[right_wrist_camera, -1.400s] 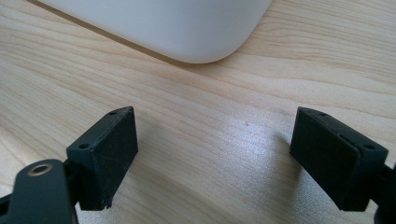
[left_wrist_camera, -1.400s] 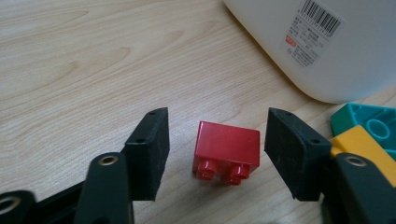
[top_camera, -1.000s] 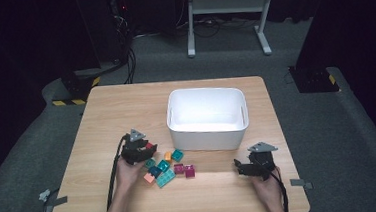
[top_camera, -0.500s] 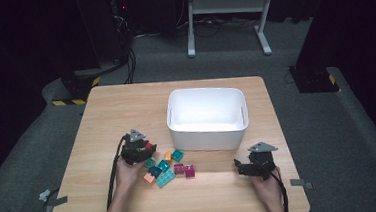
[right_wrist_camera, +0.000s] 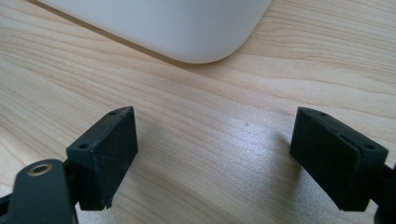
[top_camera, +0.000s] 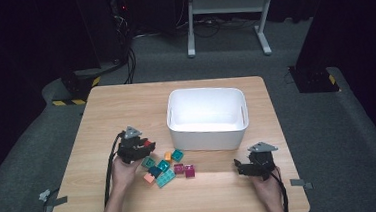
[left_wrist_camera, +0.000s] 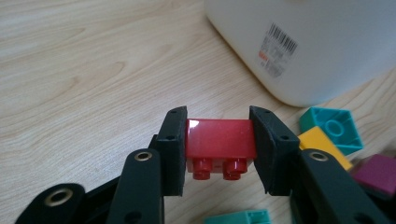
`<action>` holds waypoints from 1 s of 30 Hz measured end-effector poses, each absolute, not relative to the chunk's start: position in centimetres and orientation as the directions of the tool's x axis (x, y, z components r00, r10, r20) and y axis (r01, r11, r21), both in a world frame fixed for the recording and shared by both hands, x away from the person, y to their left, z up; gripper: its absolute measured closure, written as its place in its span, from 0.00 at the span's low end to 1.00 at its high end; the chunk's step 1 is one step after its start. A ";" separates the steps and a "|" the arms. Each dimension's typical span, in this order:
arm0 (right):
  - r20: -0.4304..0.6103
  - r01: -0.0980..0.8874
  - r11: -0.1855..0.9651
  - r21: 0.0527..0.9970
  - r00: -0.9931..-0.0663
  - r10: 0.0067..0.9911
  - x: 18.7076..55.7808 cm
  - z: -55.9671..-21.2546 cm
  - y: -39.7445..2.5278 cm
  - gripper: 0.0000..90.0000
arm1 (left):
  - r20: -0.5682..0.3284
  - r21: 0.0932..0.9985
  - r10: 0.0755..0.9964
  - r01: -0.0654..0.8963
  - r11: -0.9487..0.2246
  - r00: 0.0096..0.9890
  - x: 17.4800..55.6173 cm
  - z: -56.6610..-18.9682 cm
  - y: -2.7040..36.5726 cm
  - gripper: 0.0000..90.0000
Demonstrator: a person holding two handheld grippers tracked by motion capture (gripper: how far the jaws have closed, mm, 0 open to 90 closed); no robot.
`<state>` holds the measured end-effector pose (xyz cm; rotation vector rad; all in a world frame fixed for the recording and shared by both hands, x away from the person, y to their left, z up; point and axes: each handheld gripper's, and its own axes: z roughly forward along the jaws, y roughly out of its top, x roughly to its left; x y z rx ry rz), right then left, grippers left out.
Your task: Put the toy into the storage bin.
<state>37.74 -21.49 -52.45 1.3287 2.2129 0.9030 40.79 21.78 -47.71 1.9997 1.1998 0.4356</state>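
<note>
The table (top_camera: 126, 110) is light wood and carries everything else. On it stands the white bin (top_camera: 207, 117), ahead of both pairs of jaws; in the left gripper view its wall with a barcode label (left_wrist_camera: 278, 49) rises beyond and to the right of the jaw tips, and in the right gripper view its rounded corner (right_wrist_camera: 187, 28) lies past the gap between the jaws.

The left gripper (left_wrist_camera: 218, 140) has its jaws drawn in to the width of a red brick (left_wrist_camera: 219, 140) and clamps it by its two ends, one pad flat against each. The brick sits right at the jaw tips with its studs facing back toward the camera, and looks raised off the wood.

The right gripper (right_wrist_camera: 215, 154) stands with its jaws spread wide, bare table between them, touching no brick.

The loose bricks (top_camera: 168, 167) lie in a small heap just to the right of the left jaws: a teal brick (left_wrist_camera: 334, 128) and a yellow brick (left_wrist_camera: 322, 147) beside the right jaw, a magenta brick (left_wrist_camera: 378, 170) behind them, another teal one (left_wrist_camera: 238, 218) below the tips.
</note>
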 end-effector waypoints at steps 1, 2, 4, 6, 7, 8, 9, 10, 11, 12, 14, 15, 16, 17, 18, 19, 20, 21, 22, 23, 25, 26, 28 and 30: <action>-0.013 0.624 0.338 0.705 -0.465 0.885 37.7 -52.4 -21.5 0.16 | -0.086 0.746 0.860 0.605 -0.279 0.503 40.8 -47.7 21.8 0.65; -0.013 0.623 0.338 0.705 -0.465 0.885 37.7 -52.4 -21.5 0.16 | -0.084 0.745 0.861 0.605 -0.280 0.502 40.7 -47.6 21.8 0.65; -0.013 0.623 0.338 0.705 -0.466 0.885 37.7 -52.4 -21.5 0.16 | -0.092 0.740 0.863 0.614 -0.275 0.497 40.6 -47.4 22.3 0.65; -0.013 0.624 0.338 0.705 -0.465 0.885 37.7 -52.4 -21.5 0.16 | -0.109 0.742 0.862 0.618 -0.260 0.494 40.6 -47.2 22.5 0.65; -0.013 0.624 0.338 0.705 -0.465 0.885 37.7 -52.4 -21.5 0.16 | -0.109 0.742 0.862 0.618 -0.260 0.494 40.6 -47.2 22.5 0.65; -0.013 0.623 0.338 0.706 -0.465 0.885 37.7 -52.4 -21.5 0.16 | -0.114 0.744 0.862 0.618 -0.256 0.494 40.5 -47.1 22.6 0.65; -0.013 0.623 0.338 0.705 -0.466 0.885 37.7 -52.4 -21.5 0.16 | -0.118 0.741 0.862 0.621 -0.255 0.494 40.6 -47.0 22.6 0.65; -0.013 0.623 0.338 0.705 -0.465 0.885 37.7 -52.4 -21.5 0.16 | -0.124 0.740 0.860 0.624 -0.252 0.494 40.6 -46.9 22.6 0.65; -0.013 0.623 0.338 0.705 -0.465 0.885 37.7 -52.4 -21.5 0.16 | -0.131 0.741 0.859 0.625 -0.248 0.495 40.6 -46.7 22.7 0.65; -0.013 0.623 0.338 0.705 -0.465 0.885 37.7 -52.4 -21.5 0.16 | -0.147 0.743 0.855 0.626 -0.236 0.497 40.6 -46.5 22.7 0.65; -0.013 0.623 0.338 0.705 -0.465 0.885 37.7 -52.4 -21.5 0.16 | -0.170 0.752 0.846 0.622 -0.220 0.505 40.5 -46.0 22.7 0.65; -0.013 0.623 0.338 0.705 -0.465 0.885 37.7 -52.4 -21.5 0.16 | -0.165 0.753 0.845 0.619 -0.225 0.509 40.5 -45.8 22.7 0.65; -0.013 0.623 0.338 0.705 -0.465 0.885 37.7 -52.4 -21.5 0.16 | -0.165 0.753 0.845 0.619 -0.225 0.509 40.5 -45.8 22.7 0.65; -0.013 0.623 0.338 0.705 -0.465 0.885 37.7 -52.4 -21.5 0.16 | -0.165 0.756 0.843 0.615 -0.225 0.512 40.4 -45.5 22.7 0.65; -0.013 0.623 0.338 0.705 -0.465 0.885 37.7 -52.4 -21.5 0.16 | -0.170 0.756 0.842 0.616 -0.222 0.512 40.4 -45.4 22.7 0.65; -0.013 0.623 0.338 0.705 -0.466 0.885 37.7 -52.4 -21.5 0.16 | -0.169 0.754 0.842 0.617 -0.224 0.512 40.4 -45.3 22.8 0.65; -0.013 0.623 0.338 0.705 -0.466 0.885 37.7 -52.4 -21.5 0.16 | -0.169 0.754 0.842 0.617 -0.224 0.512 40.4 -45.3 22.8 0.65; -0.013 0.624 0.338 0.705 -0.465 0.885 37.7 -52.4 -21.5 0.16 | -0.174 0.749 0.844 0.624 -0.221 0.508 40.3 -45.2 22.8 0.65; -0.013 0.623 0.338 0.705 -0.465 0.885 37.7 -52.4 -21.5 0.16 | -0.170 0.744 0.845 0.628 -0.228 0.507 40.3 -45.0 22.8 0.65; -0.013 0.623 0.338 0.705 -0.465 0.885 37.7 -52.4 -21.5 0.16 | -0.171 0.739 0.847 0.634 -0.229 0.504 40.3 -44.7 22.8 0.65; -0.014 0.622 0.339 0.706 -0.466 0.885 37.7 -52.4 -21.5 0.16 | -0.179 0.738 0.845 0.637 -0.224 0.504 40.4 -43.7 22.9 0.65; -0.013 0.623 0.338 0.705 -0.465 0.885 37.7 -52.4 -21.5 0.16 | -0.171 0.744 0.846 0.629 -0.225 0.505 40.6 -42.6 23.1 0.65; -0.013 0.623 0.338 0.705 -0.466 0.885 37.7 -52.4 -21.5 0.16 | -0.170 0.751 0.846 0.622 -0.221 0.506 40.8 -41.7 23.3 0.65; -0.013 0.623 0.338 0.705 -0.465 0.885 37.7 -52.4 -21.5 0.16 | -0.165 0.753 0.847 0.619 -0.222 0.505 40.9 -41.4 23.4 0.65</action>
